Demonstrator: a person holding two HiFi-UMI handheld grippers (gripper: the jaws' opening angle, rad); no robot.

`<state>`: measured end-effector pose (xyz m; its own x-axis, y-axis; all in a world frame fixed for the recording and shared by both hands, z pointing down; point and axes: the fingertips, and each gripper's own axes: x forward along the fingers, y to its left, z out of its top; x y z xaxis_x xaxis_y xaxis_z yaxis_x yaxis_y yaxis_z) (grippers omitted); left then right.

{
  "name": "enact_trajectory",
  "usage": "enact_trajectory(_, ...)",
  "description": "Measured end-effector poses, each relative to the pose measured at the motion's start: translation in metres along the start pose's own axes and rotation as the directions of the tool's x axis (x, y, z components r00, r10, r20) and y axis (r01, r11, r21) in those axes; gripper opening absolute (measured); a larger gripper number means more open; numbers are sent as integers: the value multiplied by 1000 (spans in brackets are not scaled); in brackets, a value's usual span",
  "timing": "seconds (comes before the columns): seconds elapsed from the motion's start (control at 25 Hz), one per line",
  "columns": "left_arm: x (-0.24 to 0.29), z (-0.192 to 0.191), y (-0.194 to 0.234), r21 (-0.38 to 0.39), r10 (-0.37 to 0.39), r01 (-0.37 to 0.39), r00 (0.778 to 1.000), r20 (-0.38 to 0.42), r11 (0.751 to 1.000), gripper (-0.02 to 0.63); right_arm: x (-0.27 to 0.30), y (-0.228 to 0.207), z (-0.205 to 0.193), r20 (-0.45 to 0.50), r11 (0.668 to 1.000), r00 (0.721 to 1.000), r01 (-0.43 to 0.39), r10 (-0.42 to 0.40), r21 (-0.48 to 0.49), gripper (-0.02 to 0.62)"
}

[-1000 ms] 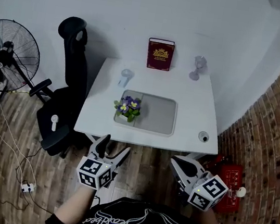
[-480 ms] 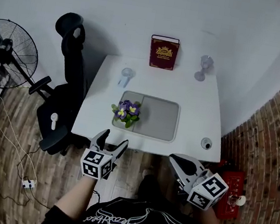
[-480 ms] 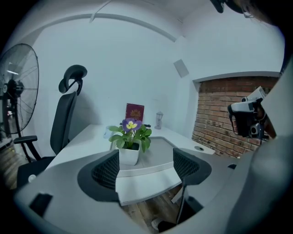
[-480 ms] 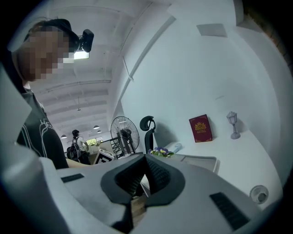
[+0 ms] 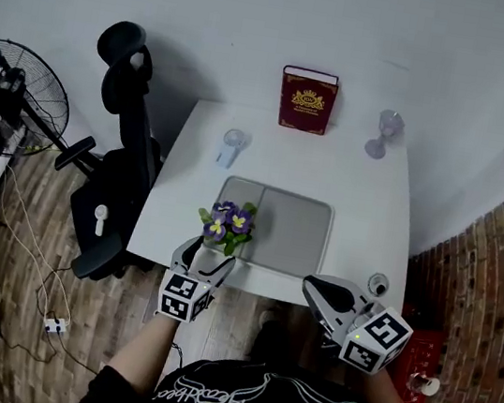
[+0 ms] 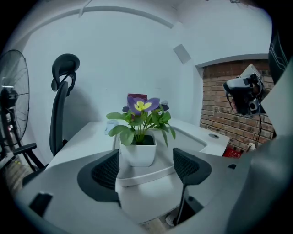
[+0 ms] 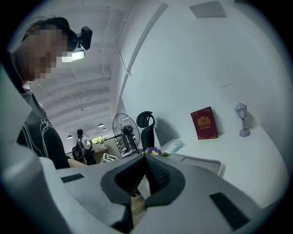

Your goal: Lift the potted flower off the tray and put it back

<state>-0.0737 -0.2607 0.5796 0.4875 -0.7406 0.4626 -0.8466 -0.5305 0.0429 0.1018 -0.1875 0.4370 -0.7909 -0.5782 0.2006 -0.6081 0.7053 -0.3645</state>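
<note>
Left gripper (image 5: 208,257) has advanced to the table (image 5: 376,197) edge, jaws spread just short of the potted flower (image 5: 227,224) on the tray's (image 5: 296,222) near-left corner, ready to grasp; right gripper (image 5: 316,289) pressed together, empty.

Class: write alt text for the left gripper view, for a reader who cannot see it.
Open left tongs point at a potted flower, purple blooms in a white pot, standing on a tray beyond them, ungripped. Behind, a white table, a red book and a black chair.
</note>
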Motion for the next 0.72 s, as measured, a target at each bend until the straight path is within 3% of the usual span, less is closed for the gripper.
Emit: enact_trajectory(0.72,38,0,18,2,-8,8,1000,28,1000,360,44,-27,18,-91,996,993,-76,71,-49,3)
